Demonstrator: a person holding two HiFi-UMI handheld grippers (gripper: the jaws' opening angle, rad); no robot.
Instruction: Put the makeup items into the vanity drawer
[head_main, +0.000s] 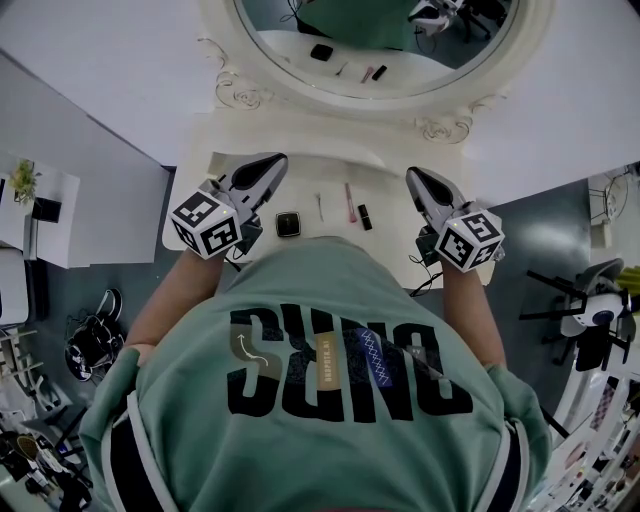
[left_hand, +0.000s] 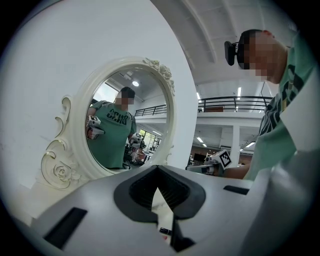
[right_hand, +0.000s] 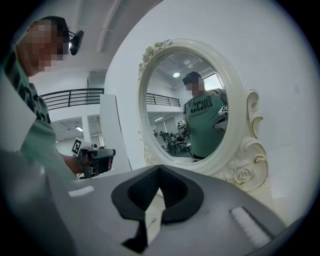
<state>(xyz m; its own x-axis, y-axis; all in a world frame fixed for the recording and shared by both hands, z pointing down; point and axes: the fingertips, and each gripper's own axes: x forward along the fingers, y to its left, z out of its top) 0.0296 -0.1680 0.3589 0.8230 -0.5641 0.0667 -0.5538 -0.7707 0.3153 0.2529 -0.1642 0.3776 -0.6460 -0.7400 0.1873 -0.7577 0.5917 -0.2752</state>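
On the white vanity top (head_main: 300, 170) lie a square black compact (head_main: 288, 224), a thin metal stick (head_main: 319, 207), a pink pencil (head_main: 350, 202) and a short black lipstick (head_main: 365, 216). My left gripper (head_main: 276, 162) hovers at the table's left, shut and empty, its tips just left of the compact. At the table's right my right gripper (head_main: 412, 176) is also shut and empty, close to the lipstick. In the left gripper view, the lipstick (left_hand: 165, 231) shows below the shut jaws. In the right gripper view, the thin stick (right_hand: 154, 220) shows likewise. No drawer is in view.
An oval mirror in an ornate cream frame (head_main: 262, 95) stands at the back of the vanity against a white wall. Cables and gear (head_main: 90, 345) lie on the floor to the left. A stand with dark legs (head_main: 590, 310) is at the right.
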